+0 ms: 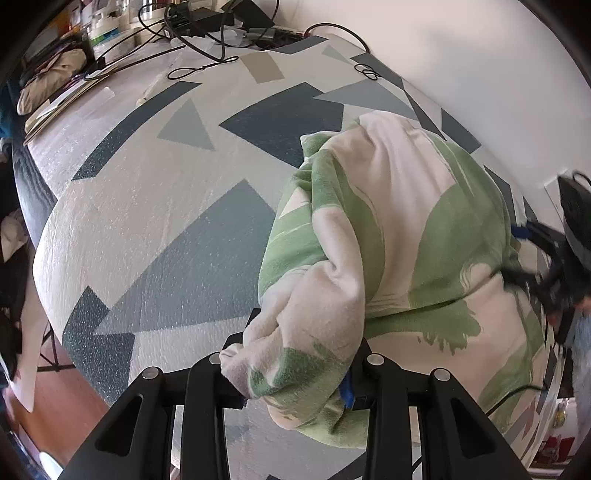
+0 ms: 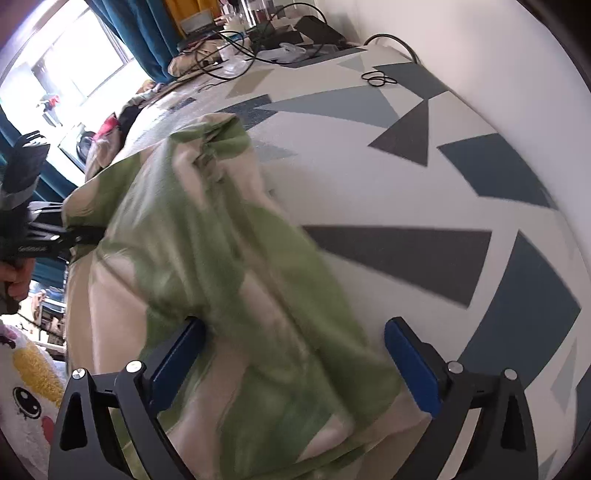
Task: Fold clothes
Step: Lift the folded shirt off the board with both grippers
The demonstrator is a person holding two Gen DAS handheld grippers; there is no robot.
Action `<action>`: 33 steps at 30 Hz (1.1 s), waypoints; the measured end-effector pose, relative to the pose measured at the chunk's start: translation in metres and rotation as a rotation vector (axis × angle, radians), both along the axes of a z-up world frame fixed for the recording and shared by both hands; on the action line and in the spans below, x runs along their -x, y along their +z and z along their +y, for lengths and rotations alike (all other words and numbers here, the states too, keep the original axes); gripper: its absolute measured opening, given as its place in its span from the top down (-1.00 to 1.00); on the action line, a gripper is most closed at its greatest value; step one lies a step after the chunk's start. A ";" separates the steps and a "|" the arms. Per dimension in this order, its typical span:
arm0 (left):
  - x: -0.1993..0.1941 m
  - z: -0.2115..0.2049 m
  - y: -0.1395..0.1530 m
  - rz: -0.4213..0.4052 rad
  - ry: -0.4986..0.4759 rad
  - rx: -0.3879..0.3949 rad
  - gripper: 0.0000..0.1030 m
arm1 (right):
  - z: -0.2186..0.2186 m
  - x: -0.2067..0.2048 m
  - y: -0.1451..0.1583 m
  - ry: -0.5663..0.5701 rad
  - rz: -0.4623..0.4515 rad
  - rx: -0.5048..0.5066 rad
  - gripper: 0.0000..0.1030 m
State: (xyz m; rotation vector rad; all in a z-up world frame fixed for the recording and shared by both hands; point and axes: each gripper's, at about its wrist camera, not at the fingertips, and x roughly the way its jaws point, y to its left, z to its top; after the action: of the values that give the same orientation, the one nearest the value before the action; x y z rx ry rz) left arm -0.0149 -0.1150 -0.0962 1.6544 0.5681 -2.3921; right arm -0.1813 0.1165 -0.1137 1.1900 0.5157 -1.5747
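Well, garment [image 1: 388, 229] (bunched) leaves mat [image 1: 166, 206] bare leftward to its edge.

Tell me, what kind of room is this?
Probably a room in someone's home, used as a workspace. A green and white garment lies on a mat with grey and blue triangles, teal curtains hang by a bright window, and cables clutter the far end.
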 end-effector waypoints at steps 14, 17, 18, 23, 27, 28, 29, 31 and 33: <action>0.013 0.014 -0.002 0.003 0.021 0.017 0.32 | 0.006 -0.053 -0.003 0.173 0.049 -0.040 -0.99; 0.016 0.016 -0.003 0.006 0.026 0.016 0.32 | 0.008 -0.057 -0.002 0.153 0.091 -0.056 -0.81; 0.014 0.015 -0.003 0.007 0.026 0.015 0.32 | 0.009 -0.058 -0.002 0.138 0.090 -0.054 -0.53; -0.002 0.004 -0.005 0.014 0.022 0.011 0.32 | 0.014 -0.060 0.002 0.053 0.055 -0.032 0.29; -0.011 0.002 -0.001 0.027 0.016 0.008 0.39 | 0.019 -0.057 0.003 -0.062 -0.010 -0.007 0.44; -0.013 0.002 0.001 0.036 0.015 0.007 0.45 | 0.021 -0.054 0.003 -0.105 -0.033 0.000 0.47; -0.015 0.001 0.006 0.048 0.011 0.015 0.49 | 0.021 -0.054 0.003 -0.145 -0.051 0.002 0.53; -0.021 -0.002 0.015 0.072 0.000 0.035 0.54 | 0.022 -0.059 0.008 -0.206 -0.068 0.012 0.57; -0.027 -0.007 0.024 0.093 -0.016 0.034 0.56 | 0.026 -0.064 0.014 -0.262 -0.079 0.032 0.60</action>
State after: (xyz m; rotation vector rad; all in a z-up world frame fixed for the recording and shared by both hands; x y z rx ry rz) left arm 0.0126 -0.1216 -0.0717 1.5465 0.5285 -2.4863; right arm -0.1175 0.1429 -0.0994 1.3309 0.2902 -1.7410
